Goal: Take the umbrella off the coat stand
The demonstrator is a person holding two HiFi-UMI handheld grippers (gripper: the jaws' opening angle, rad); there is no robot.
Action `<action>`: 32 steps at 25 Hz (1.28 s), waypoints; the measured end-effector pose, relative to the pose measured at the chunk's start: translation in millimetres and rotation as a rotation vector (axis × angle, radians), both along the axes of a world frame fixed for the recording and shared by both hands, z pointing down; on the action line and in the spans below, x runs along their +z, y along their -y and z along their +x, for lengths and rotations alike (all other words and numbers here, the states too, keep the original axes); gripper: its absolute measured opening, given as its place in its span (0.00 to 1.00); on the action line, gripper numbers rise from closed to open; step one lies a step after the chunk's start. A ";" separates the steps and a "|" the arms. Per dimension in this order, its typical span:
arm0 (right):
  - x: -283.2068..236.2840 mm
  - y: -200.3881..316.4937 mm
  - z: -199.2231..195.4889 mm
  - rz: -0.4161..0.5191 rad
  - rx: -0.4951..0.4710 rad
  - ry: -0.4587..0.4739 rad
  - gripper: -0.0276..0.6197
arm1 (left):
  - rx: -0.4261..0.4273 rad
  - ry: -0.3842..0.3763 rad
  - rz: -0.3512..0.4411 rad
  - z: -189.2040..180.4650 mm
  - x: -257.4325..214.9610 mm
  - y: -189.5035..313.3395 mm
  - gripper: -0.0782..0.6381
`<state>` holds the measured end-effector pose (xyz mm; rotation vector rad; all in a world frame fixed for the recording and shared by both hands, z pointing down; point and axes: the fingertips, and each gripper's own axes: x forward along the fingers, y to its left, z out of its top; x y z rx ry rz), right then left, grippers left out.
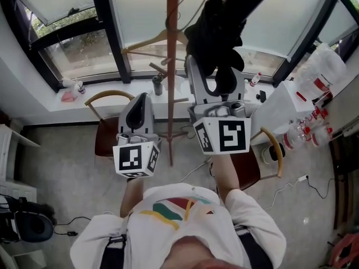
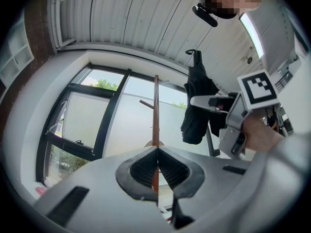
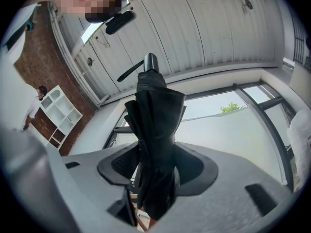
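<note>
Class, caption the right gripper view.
Right gripper clamped on a folded black fabric umbrella against a bright window.

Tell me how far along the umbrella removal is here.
Done: the right gripper is shut on the folded black umbrella, which in the left gripper view hangs apart from the coat stand. In hand: the umbrella, held up beside the stand. Left: little, perhaps setting it down. The left gripper is shut and empty.

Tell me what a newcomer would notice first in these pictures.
A folded black fabric umbrella stands clamped in the right gripper, top centre of the head view. Just left of it rises the slim reddish-brown wooden coat stand. The left gripper, jaws shut and empty, hangs lower left.
</note>
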<state>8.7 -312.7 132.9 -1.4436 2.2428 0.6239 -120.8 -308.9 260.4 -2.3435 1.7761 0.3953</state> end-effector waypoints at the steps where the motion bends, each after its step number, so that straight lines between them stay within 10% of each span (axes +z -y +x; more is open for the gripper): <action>1: 8.7 -0.7 -0.3 -0.001 0.004 -0.001 0.38 | -0.001 0.001 0.002 0.3 -0.3 0.3 0.12; 32: 189.0 13.8 1.7 -0.432 -0.039 0.059 0.37 | -0.049 -0.004 -0.038 4.6 23.0 1.9 0.12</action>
